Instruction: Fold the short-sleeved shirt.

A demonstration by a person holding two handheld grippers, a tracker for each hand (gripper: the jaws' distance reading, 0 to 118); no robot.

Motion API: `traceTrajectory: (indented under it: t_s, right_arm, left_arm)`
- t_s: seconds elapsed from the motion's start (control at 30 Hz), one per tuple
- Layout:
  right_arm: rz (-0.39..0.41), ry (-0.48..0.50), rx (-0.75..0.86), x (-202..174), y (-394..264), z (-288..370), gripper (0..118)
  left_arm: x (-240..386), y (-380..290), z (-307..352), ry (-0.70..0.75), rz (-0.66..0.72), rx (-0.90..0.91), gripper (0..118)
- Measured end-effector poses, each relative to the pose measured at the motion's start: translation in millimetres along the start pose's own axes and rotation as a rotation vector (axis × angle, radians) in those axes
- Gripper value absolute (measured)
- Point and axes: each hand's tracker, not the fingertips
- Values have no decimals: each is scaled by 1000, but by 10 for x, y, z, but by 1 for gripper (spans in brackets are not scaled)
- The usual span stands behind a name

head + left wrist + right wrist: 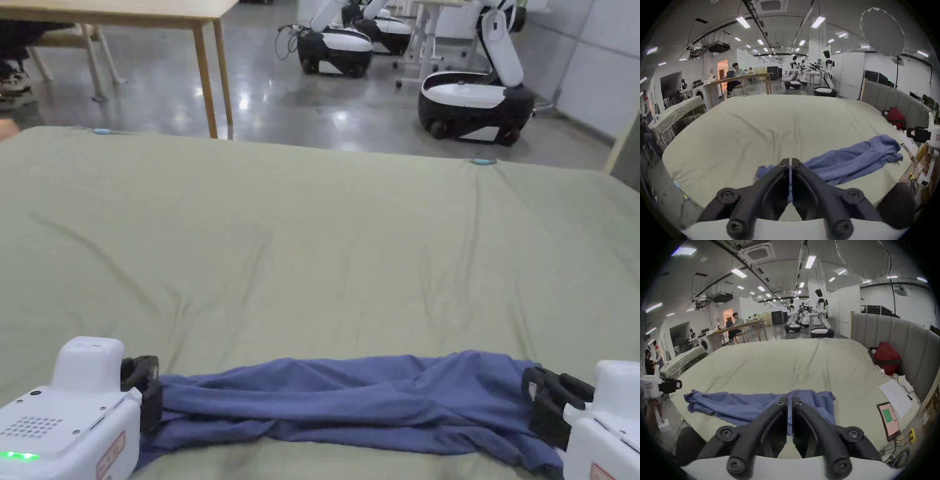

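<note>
Blue shirt (350,403) bunched lengthwise at bed (312,250) near edge; L tongs (791,160) & R tongs (790,398) each clamped on shirt ends.

Even, bright indoor light from ceiling strip lights (743,22). Glare patches on the polished floor (294,106) in head view. Shadows soft, faint in bedsheet (325,250) creases. Both gripper views fisheye: black vignette corners, edges bent and smeared, slight blur overall. Head view sharper.
</note>
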Motion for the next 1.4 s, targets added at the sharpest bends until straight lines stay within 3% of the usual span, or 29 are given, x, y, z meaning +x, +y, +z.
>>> traceTrajectory:
  t_s: [0.1,0.2,0.23,0.27,0.3,0.4,0.47,0.5,0.57,0.63,0.73,0.77,0.8,0.83,0.87,0.93,1.1,1.2,1.27,1.4]
  right_arm:
    - [57,-8,4,-102,-70,18,3]
    - [44,0,-3,-137,-102,44,1]
    - [38,-3,-4,-150,-113,53,1]
    - [34,-14,-4,-162,-125,59,1]
    - [32,-25,4,-169,-142,71,1]
    - [24,-33,14,-200,-146,91,1]
    - [33,-39,11,-227,-129,99,1]
    - [30,-39,12,-233,-121,107,1]
    - [26,-36,16,-250,-105,120,1]
    - [31,-37,15,-265,-86,117,1]
    - [41,-16,21,-295,-68,126,1]
    - [51,3,17,-314,-57,127,1]
    - [55,-4,19,-349,-49,132,1]
    - [55,0,22,-359,-44,137,1]
    - [46,14,25,-355,-34,142,1]
    - [39,17,32,-369,-19,140,1]
    - [37,19,49,-357,41,173,1]
    - [37,19,56,-342,59,194,1]
    - [44,18,58,-347,68,203,1]
    - [73,-8,64,-372,74,218,1]
  left_arm:
    - [-153,-112,-37,-18,25,-12,0]
    - [-406,-209,-109,30,75,-38,5]
    - [-287,-159,39,52,88,-29,19]
    - [-340,-192,31,35,140,-42,53]
    - [-414,-247,3,-2,201,-63,113]
    - [-556,-375,-99,-108,307,-91,118]
    - [-492,-442,-233,-158,435,-171,118]
    - [-1038,-560,-605,-229,487,-192,118]
    - [-1090,-568,-717,-269,548,-229,118]
    - [-1121,-676,-1018,-531,674,-307,118]
    - [-1115,-774,-1269,-642,778,-244,117]
    - [-1156,-743,-1291,-593,856,-249,107]
    - [-1192,-761,-1236,-550,934,-215,39]
    - [-1209,-757,-1204,-503,956,-192,9]
    - [-1199,-763,-1206,-387,899,-228,9]
    - [-1084,-733,-1165,-448,893,-304,9]
    - [-1178,-333,-827,-304,705,-99,9]
    - [-1159,45,-616,-141,483,-70,9]
    - [-961,252,-508,-57,351,-45,9]
    - [1,445,-446,-57,109,-30,10]
